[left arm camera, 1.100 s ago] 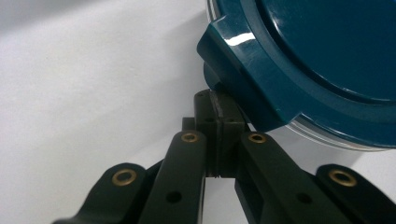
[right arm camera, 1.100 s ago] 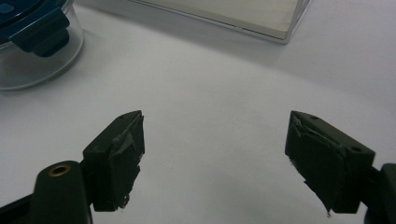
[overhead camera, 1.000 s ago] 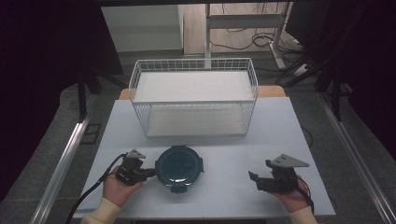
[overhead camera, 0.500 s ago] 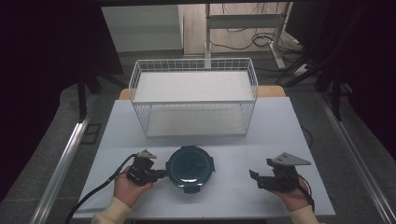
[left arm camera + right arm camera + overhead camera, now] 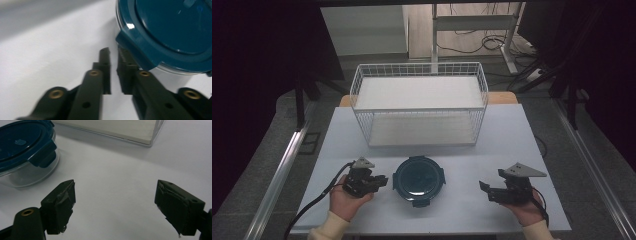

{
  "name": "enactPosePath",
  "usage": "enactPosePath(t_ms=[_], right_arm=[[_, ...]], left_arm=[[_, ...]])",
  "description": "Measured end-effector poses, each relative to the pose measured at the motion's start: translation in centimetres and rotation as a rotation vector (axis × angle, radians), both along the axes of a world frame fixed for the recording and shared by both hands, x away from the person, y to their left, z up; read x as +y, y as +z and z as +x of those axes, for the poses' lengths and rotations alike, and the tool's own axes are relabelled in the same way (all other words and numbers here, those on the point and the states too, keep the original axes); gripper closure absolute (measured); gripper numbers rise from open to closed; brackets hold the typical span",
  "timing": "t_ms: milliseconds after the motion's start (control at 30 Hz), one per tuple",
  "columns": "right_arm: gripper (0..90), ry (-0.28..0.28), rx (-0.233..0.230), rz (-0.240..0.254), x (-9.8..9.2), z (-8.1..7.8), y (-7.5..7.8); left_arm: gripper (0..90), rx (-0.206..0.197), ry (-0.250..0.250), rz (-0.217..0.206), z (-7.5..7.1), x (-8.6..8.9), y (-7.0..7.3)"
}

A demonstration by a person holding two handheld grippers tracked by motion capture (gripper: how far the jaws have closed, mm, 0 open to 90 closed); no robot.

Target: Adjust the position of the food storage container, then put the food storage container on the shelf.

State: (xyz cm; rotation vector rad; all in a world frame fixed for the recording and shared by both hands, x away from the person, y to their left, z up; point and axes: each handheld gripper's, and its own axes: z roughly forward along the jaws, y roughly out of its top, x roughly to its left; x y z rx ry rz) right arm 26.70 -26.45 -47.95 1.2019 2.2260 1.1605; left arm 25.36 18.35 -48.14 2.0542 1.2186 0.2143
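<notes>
The container (image 5: pixel 419 180) sits lid-up at lower centre of the high view, on the table (image 5: pixel 512 130); round, it has no long axis, and its clip tabs point outward. The left gripper view cuts off its far side. The left gripper (image 5: pixel 382 181), lying level at lower left, points at it; its jaws have just been opening, a slim gap, nothing between. The right gripper (image 5: pixel 485 190), level at lower right, well apart, has jaws that have just been opening, wide and empty. The basket (image 5: pixel 419 107) stands above.

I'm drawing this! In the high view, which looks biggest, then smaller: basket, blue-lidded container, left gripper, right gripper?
1. Basket, by far the largest.
2. Container.
3. Right gripper and left gripper: about alike. The right one looks slightly bigger with its grey plate, but too close to rank.
</notes>
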Motion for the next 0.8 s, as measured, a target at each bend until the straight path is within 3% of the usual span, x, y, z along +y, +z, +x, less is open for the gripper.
enactPosePath(t_ms=[67,200,333,500,800], right_arm=[[16.8,0.004,0.002,0.009,0.0,0.0,0.0],[16.4,0.006,0.005,0.032,0.1,-0.1,0.2],[16.3,0.007,0.009,0.055,0.0,-0.2,0.3],[15.2,0.015,0.012,0.065,0.2,-0.3,0.5],[14.5,0.029,0.019,0.075,0.5,-0.5,0.6]], left_arm=[[64.7,-0.022,0.009,-0.011,-0.4,0.2,0.4],[41.8,-0.023,0.038,-0.014,-0.6,0.4,0.7],[29.3,-0.048,0.052,-0.013,-0.9,0.8,1.0],[24.2,-0.073,0.049,-0.011,-1.2,1.0,1.3],[19.4,-0.045,0.055,-0.057,-1.2,1.0,1.5]])
